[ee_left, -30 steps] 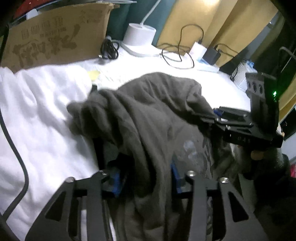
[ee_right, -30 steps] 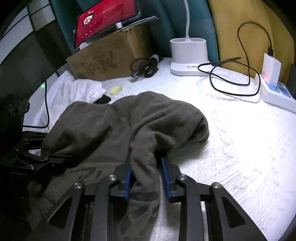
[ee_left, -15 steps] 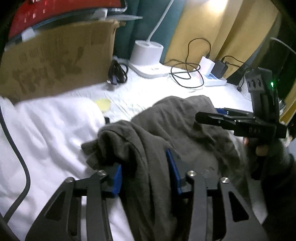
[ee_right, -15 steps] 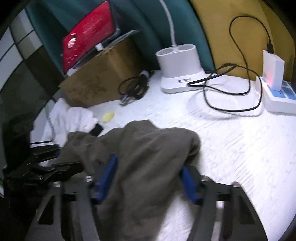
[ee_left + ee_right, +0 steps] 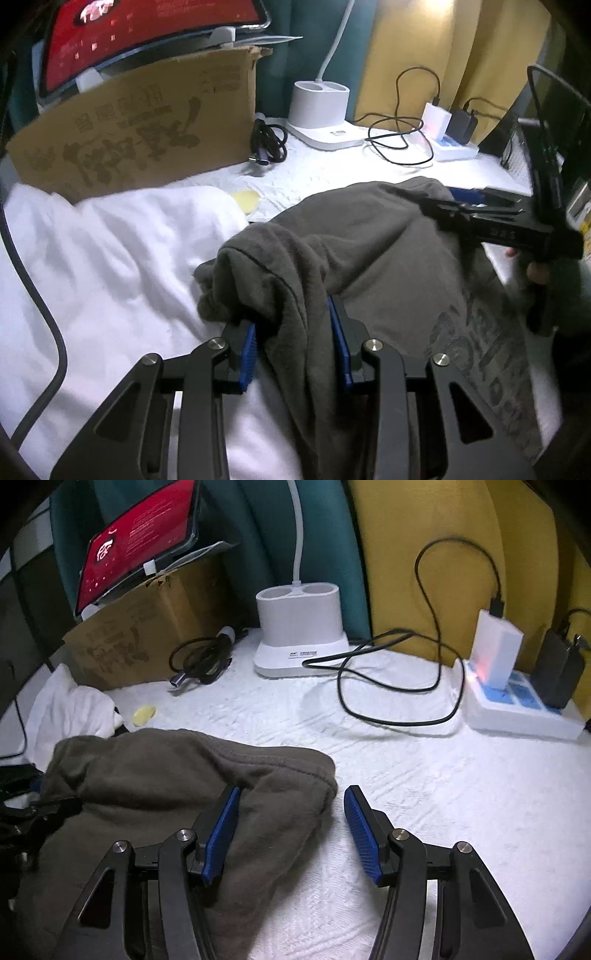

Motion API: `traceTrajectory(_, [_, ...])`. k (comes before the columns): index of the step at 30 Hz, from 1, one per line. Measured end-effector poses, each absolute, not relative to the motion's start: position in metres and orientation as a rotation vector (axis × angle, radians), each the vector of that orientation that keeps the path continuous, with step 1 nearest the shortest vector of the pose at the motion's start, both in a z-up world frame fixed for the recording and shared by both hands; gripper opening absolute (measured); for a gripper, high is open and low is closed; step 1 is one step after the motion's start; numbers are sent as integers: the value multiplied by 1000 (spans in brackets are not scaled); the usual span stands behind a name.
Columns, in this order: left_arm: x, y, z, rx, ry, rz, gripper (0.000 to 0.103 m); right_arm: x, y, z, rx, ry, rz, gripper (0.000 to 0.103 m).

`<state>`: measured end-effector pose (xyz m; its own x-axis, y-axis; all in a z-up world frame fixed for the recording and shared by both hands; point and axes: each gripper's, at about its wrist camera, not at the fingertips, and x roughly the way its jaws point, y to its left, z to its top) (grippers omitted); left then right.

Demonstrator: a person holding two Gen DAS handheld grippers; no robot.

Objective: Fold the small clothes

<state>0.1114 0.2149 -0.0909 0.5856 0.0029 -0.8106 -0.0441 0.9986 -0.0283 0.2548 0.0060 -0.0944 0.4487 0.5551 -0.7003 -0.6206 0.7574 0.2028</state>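
One grey garment point(image 5: 155, 775) (lengthwise left-to-right)

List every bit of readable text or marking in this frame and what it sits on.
None reads reliably.
Cardboard box: large printed characters, upside down, illegible.
Red tablet screen: white logo, lines too small.
White lamp base: tiny blurred label.
Grey garment: faded print, unreadable.
Right gripper: faint lettering, unclear.

Grey-brown garment point(image 5: 159, 775), faded print; blue claw pads point(image 5: 360, 829); white cloth point(image 5: 443, 794).
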Motion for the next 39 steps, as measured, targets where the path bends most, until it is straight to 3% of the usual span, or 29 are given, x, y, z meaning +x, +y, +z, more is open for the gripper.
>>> traceTrajectory(4, [107, 213, -90, -1, 945, 73, 36, 247, 1, -92, -162, 811, 658, 74])
traceTrajectory(10, [104, 212, -89, 38, 943, 116, 36, 230, -18, -96, -214, 788, 590, 79])
traceTrajectory(17, [93, 212, -77, 28, 915, 140, 36, 206, -36, -76, -179, 781, 601, 79])
traceTrajectory(39, [44, 176, -59, 51, 873, 135, 36, 150, -66, -91, -200, 839, 584, 79])
